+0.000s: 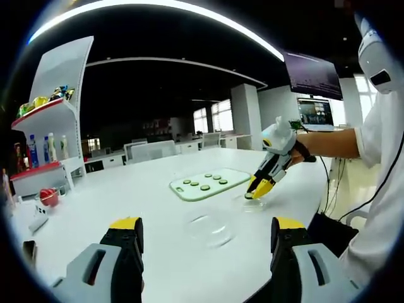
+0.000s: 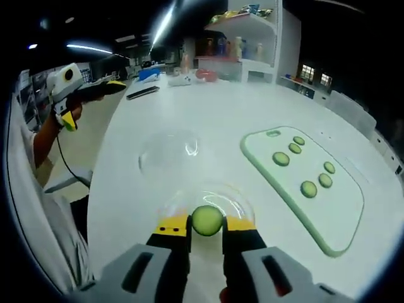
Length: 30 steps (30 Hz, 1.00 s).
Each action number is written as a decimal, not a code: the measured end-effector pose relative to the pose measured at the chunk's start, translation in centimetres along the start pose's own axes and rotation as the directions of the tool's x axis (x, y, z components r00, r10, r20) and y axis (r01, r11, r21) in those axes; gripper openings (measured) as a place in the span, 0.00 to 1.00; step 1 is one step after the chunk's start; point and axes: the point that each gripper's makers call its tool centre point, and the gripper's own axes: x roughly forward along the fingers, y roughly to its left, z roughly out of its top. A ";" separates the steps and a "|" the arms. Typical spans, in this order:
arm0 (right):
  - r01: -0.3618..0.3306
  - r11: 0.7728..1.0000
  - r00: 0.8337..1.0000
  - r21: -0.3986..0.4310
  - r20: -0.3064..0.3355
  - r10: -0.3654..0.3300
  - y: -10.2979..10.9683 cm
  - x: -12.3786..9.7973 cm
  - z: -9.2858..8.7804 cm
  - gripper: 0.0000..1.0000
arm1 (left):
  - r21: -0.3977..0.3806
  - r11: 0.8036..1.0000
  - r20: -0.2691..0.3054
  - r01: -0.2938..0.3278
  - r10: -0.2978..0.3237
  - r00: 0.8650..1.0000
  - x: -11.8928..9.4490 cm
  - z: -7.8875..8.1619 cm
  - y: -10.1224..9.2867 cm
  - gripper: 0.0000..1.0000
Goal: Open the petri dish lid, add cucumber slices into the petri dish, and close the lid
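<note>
the right tool (image 2: 207,235) is closed on 1 cucumber slice (image 2: 207,220), held edge-up above the open petri dish (image 2: 208,196) so it can be released inside. the lid (image 2: 169,153) is set aside on the white surface (image 2: 208,107), near the dish, for later closing. 6 slices remain on the green board (image 2: 344,208). the left tool (image 1: 205,237) is spread wide, empty, and held clear.

An open-plan office — rows of desks and chairs (image 1: 151,150), a monitor (image 1: 315,113), a white display shelf (image 1: 53,120) of bottled drinks — dimly lit.
</note>
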 end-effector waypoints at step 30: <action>0.128 0.988 0.956 0.092 0.252 -0.147 -2.9 -3.9 4.0 0.33 | -0.027 0.999 0.036 -0.027 0.028 0.999 -0.4 0.3 0.8 0.82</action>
